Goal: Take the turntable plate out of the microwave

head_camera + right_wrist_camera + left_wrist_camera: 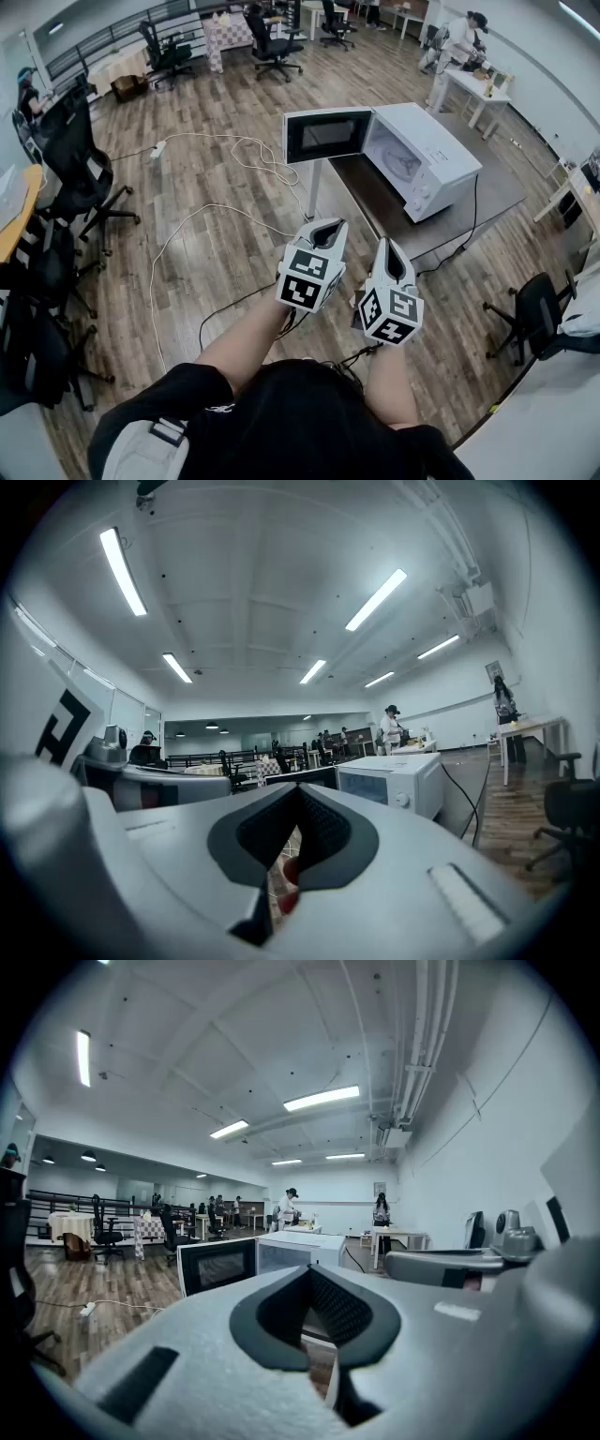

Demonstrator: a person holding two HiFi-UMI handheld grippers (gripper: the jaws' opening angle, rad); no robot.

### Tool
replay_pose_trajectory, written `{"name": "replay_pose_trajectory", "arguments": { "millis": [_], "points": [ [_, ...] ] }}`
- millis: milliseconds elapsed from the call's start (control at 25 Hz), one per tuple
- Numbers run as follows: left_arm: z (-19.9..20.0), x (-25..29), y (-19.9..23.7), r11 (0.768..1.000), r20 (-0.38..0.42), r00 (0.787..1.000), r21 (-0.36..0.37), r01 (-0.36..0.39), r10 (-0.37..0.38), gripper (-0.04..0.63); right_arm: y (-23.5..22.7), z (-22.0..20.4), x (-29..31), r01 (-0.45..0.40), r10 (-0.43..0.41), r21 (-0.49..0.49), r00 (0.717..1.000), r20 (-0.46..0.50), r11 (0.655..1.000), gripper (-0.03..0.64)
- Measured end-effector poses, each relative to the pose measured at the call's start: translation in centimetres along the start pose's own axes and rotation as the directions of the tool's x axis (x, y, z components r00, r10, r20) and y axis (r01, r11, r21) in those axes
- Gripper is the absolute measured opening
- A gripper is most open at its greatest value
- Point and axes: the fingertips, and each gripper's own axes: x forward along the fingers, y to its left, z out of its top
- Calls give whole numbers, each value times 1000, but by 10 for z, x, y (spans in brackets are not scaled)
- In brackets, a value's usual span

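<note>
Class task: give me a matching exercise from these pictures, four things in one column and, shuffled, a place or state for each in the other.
1 microwave door
2 turntable plate
3 left gripper
4 white cable

A on the wood floor
B shut, holding nothing
C swung open
D inside the microwave

Pairs: 1-C, 2-D, 3-B, 4-A

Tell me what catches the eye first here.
A white microwave sits on a grey table, its door swung wide open and the turntable plate visible inside. Short of it, the left gripper and right gripper are held side by side, both shut and empty.
</note>
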Motion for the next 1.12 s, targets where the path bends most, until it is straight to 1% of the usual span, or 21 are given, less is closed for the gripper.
{"name": "replay_pose_trajectory", "arguments": {
  "millis": [160,320,440,720,880,1120],
  "points": [
    [0,10,2,1000,1,1000,12,-12,12,9,-4,-3,9,-4,4,-8,1000,-5,1000,6],
    [1,20,3,1000,0,1000,11,-23,23,9,-12,1,15,-19,19,13,1000,19,1000,8],
    [1,32,3,999,0,999,10,-32,32,9,-19,2,22,-32,31,10,999,25,999,8],
    [-1,55,-5,999,-2,999,0,-50,50,9,-42,2,34,-48,48,5,999,14,999,8],
    [-3,67,-7,999,-15,999,3,-51,51,9,-55,1,41,-45,45,22,999,5,999,8],
    [-2,89,-8,999,-20,999,-11,-41,41,9,-70,-2,52,-38,38,21,999,-5,999,8]
  ]
}}
